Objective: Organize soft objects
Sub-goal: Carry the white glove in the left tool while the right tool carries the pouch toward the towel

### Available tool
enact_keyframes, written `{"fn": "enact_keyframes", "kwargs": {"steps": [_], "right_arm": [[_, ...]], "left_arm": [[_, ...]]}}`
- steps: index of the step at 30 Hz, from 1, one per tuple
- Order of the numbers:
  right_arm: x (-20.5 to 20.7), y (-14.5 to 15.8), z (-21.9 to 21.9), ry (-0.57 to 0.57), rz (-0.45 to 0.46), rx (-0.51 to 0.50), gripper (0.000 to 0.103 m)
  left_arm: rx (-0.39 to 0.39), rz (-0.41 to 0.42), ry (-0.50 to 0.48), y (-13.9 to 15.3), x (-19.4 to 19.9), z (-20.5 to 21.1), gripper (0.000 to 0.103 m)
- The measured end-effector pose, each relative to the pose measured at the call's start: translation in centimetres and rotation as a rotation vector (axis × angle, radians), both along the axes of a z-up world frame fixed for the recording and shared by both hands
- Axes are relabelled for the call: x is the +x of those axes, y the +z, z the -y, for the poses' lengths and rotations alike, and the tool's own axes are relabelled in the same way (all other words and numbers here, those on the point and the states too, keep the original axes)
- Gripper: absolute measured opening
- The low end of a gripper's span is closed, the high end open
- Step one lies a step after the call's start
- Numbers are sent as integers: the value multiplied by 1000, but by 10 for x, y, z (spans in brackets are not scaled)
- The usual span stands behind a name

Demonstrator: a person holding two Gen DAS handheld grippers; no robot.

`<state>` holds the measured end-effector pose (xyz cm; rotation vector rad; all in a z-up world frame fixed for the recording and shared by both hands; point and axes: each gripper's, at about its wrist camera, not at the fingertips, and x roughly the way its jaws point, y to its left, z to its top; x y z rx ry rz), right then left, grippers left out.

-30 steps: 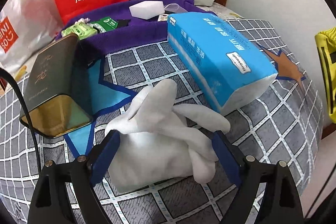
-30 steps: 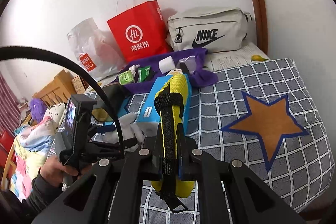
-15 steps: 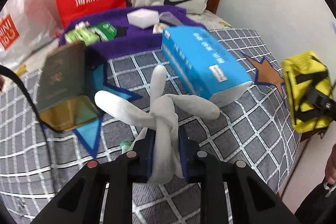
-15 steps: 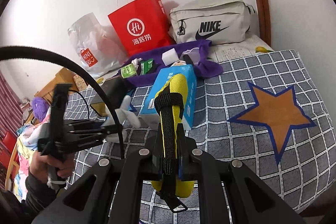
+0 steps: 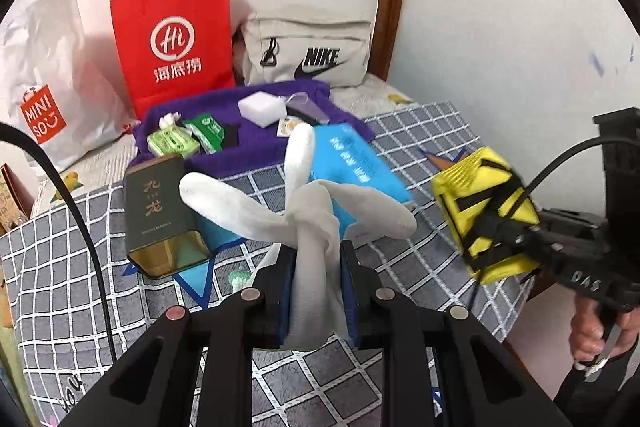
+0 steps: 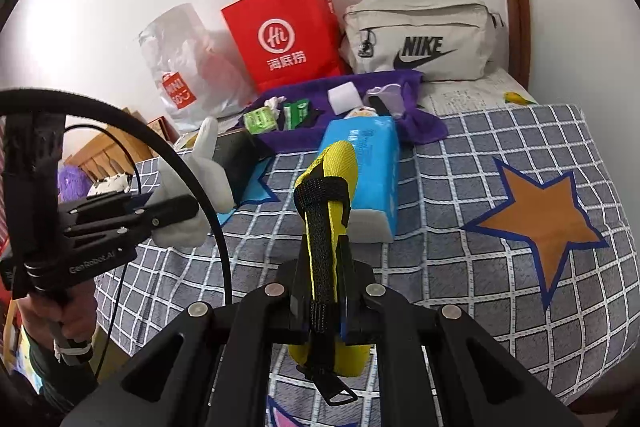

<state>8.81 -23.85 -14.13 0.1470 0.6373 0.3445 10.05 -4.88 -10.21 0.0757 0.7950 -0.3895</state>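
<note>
L wrist view, L to R: white Miniso bag (image 5: 44,95) and red Haidilao paper bag (image 5: 176,47) against the wall; dark green tin (image 5: 158,211) lying on the checked bedspread (image 5: 404,267). Purple towel (image 5: 240,147) behind it w/ green packets (image 5: 184,139) and a white block (image 5: 262,107). Centre: left gripper (image 5: 314,279) closed tight on knotted white socks (image 5: 312,223), held up off the bed, loose ends fanning out above the jaws. Blue tissue pack (image 5: 356,163) just behind the socks; beige Nike bag (image 5: 308,51) at the back. Far R: yellow pouch (image 5: 484,215) w/ black straps, off the bed, pinched in the right gripper (image 6: 326,299), jaws closed on its lower half w/ the upper end sticking out. R wrist view: orange star (image 6: 540,223) on the spread to the R.
</note>
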Motion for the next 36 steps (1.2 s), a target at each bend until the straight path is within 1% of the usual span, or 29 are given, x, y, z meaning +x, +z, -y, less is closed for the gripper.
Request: {"fn": "enact_keyframes", "kwargs": {"steps": [4,8,16,21,26,30,36], "right_arm": [[0,11,-12,16,12,-20,9],[1,21,-23,30,20,-39,9],[15,36,-48,69,18,-52,10],[27,45,-59,91,19,-57,10],[46,53,-64,105,17,-57,10],[62,55,-64,110,10,-44,10],[95,56,-55,101,-4,-30,10]], "left_arm": [[-24,14,11,11,-3,-6,21],[-65,24,29,19,-3,-15,21],[-83,23,57,27,4,-32,21],[-87,25,82,35,17,-43,21],[-96,10,115,35,36,-52,21],[-102,-8,120,33,55,-55,21],[-97,-52,137,24,95,-57,21]]}}
